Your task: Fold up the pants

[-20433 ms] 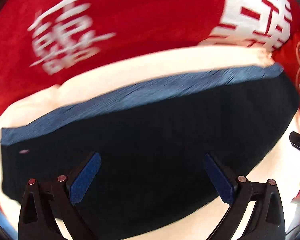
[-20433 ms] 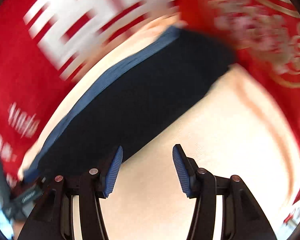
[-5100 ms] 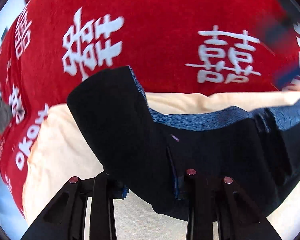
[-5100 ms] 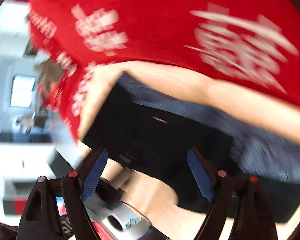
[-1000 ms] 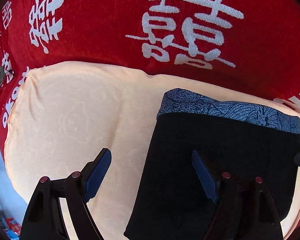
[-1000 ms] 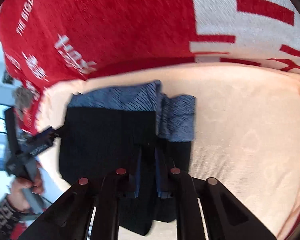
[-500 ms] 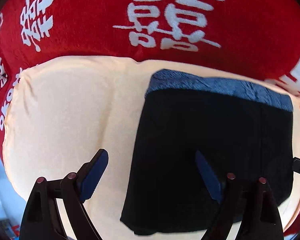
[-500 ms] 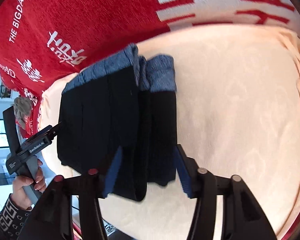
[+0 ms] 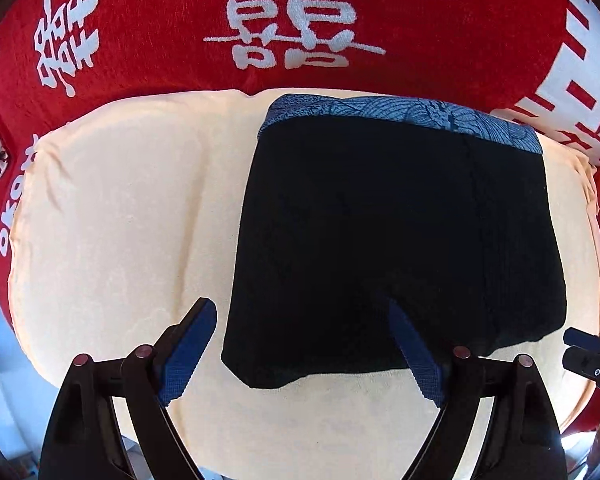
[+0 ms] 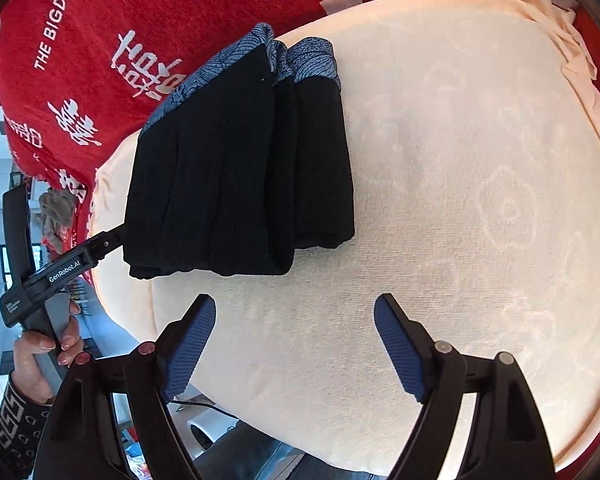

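The black pants, folded into a thick rectangle, lie on a cream cloth with the blue patterned waistband at the far edge. My left gripper hangs open above the pants' near left corner without touching them. In the right wrist view the folded pants lie up and to the left. My right gripper stands over bare cream cloth, clear of the pants. Its jaws are opening, with nothing between them.
A red blanket with white characters covers the surface beyond the cream cloth. A person's hand holds the left gripper's handle at the cloth's left edge. The right gripper's tip shows at the left wrist view's right edge.
My right gripper has let go of the pants' edge, opened wide and drawn back off them. My left gripper has pulled back a little, so the whole fold shows.
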Demonstrator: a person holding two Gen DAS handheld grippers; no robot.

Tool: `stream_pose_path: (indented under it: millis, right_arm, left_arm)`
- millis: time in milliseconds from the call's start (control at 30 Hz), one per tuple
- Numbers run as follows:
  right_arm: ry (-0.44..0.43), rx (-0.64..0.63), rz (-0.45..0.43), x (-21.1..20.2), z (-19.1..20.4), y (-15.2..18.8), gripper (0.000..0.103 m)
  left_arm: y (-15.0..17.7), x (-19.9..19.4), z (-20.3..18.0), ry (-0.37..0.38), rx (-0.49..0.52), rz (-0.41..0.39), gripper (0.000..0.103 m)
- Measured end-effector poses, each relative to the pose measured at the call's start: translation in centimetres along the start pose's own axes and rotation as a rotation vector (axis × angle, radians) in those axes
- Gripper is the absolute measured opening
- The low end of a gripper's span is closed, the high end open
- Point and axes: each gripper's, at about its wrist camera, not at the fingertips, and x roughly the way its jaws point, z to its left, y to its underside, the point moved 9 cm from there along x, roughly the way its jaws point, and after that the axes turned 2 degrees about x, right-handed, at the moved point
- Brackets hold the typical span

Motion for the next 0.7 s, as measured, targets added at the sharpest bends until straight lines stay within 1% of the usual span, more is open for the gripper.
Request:
stream_pose_path:
  millis: [167, 333, 467, 567, 700]
  right_arm:
    - [0.015, 0.013, -0.036, 0.0, 0.5, 0.2, 0.085]
    - [0.03, 0.064, -0.062, 0.6, 0.3, 1.4, 0.085]
    - [0.025, 0.127, -0.089, 0.5, 0.8, 2.5, 0.085]
    - [0.034, 0.153, -0.11, 0.1, 1.1, 2.8, 0.085]
    - [0.053, 0.172, -0.133, -0.4, 1.4, 2.8, 0.086]
  left_arm:
    - [0.3, 0.3, -0.2, -0.02, 0.06, -0.024, 0.089]
    - [0.6, 1.4, -0.1, 0.019, 0.074, -0.017, 0.089]
    - [0.5, 1.1, 0.0, 0.035, 0.115, -0.015, 0.089]
    - [0.5, 0.8, 0.1, 0.047, 0.15, -0.018, 0.089]
    - [0.4, 0.3, 0.7, 0.079, 0.16, -0.015, 0.089]
